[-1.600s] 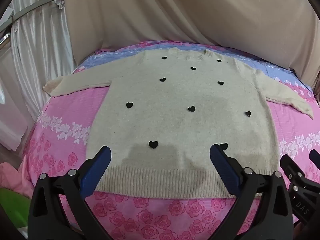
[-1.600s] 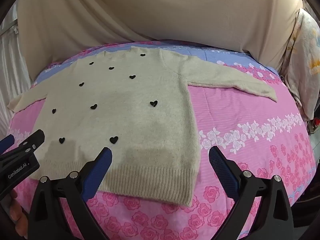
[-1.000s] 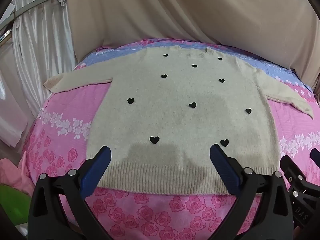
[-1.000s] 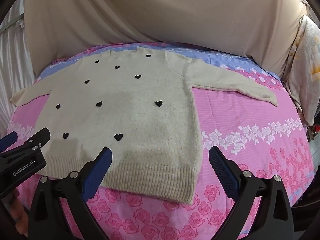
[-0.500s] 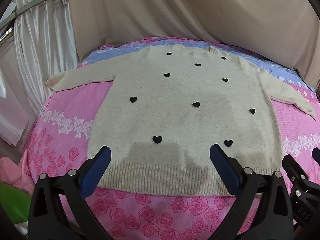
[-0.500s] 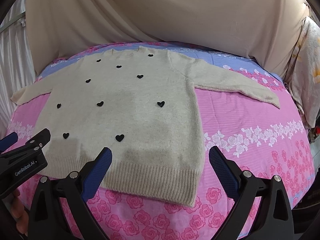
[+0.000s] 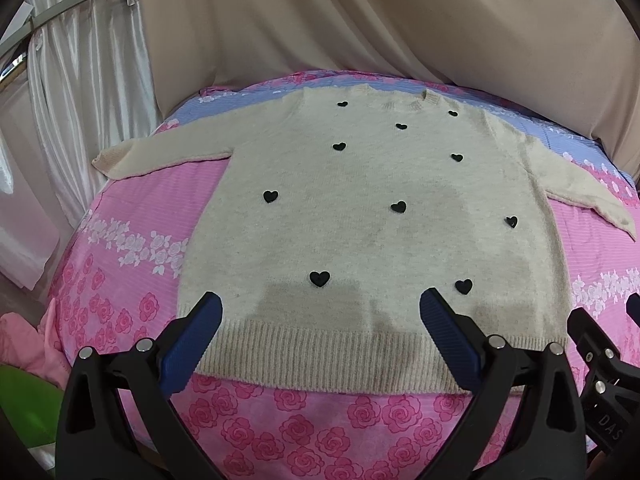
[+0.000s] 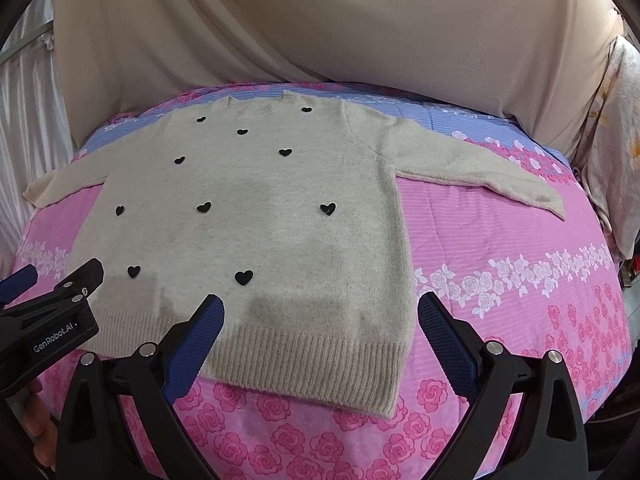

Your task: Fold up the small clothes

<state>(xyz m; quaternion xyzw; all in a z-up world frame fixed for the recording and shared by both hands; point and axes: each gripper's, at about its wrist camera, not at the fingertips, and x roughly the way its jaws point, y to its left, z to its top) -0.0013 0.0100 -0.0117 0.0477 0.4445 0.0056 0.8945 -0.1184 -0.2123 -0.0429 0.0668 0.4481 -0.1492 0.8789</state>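
Observation:
A cream knit sweater (image 7: pixel 360 216) (image 8: pixel 256 216) dotted with small black hearts lies flat and face up on the pink floral bed, sleeves spread to both sides, ribbed hem nearest me. My left gripper (image 7: pixel 320 308) hovers open over the hem's left half, nothing between its blue pads. My right gripper (image 8: pixel 318 310) is open above the hem's right corner, also holding nothing. The left gripper's body (image 8: pixel 44 320) shows at the left edge of the right wrist view, and the right gripper's body (image 7: pixel 604 372) at the right edge of the left wrist view.
The bed sheet (image 7: pixel 132 264) (image 8: pixel 500 264) is pink with roses and a blue band at the far side. Beige drapery (image 7: pixel 360 16) hangs behind the bed, white curtains (image 7: pixel 60 100) at left. A floral cloth (image 8: pixel 616 152) hangs at right. Pink fabric (image 7: pixel 24 344) lies low left.
Both grippers have drifted slightly, so the sweater sits a little further right in each view. The sweater itself has not moved and both grippers stay open.

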